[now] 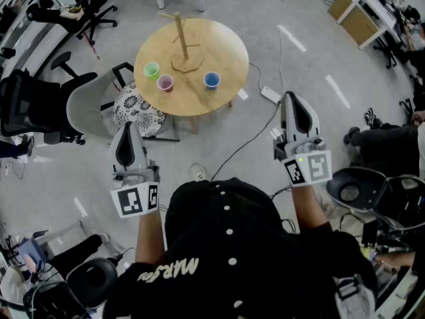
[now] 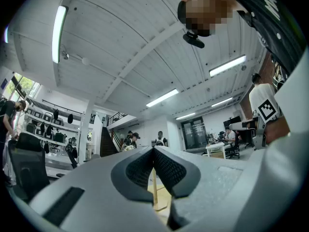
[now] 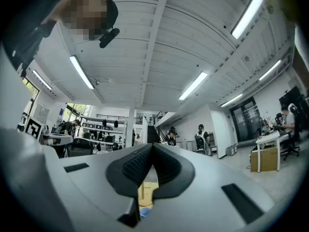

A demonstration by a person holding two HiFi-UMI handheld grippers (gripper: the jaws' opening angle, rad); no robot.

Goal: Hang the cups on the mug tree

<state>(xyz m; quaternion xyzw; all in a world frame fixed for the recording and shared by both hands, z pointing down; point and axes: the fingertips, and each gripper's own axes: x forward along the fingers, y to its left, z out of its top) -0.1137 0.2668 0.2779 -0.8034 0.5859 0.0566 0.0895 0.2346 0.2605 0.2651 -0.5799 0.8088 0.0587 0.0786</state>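
We see a grey floor with a round wooden table far ahead, black office chairs at left, and strip lights on a white ceiling.

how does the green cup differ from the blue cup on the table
The green cup is green, the blue cup blue. The green cup stands left of the mug tree, beside the pink cup; the blue cup stands right of it, alone. Both sit upright on the table, not hung.

Green cup, pink cup, blue cup; black-white patterned stool.
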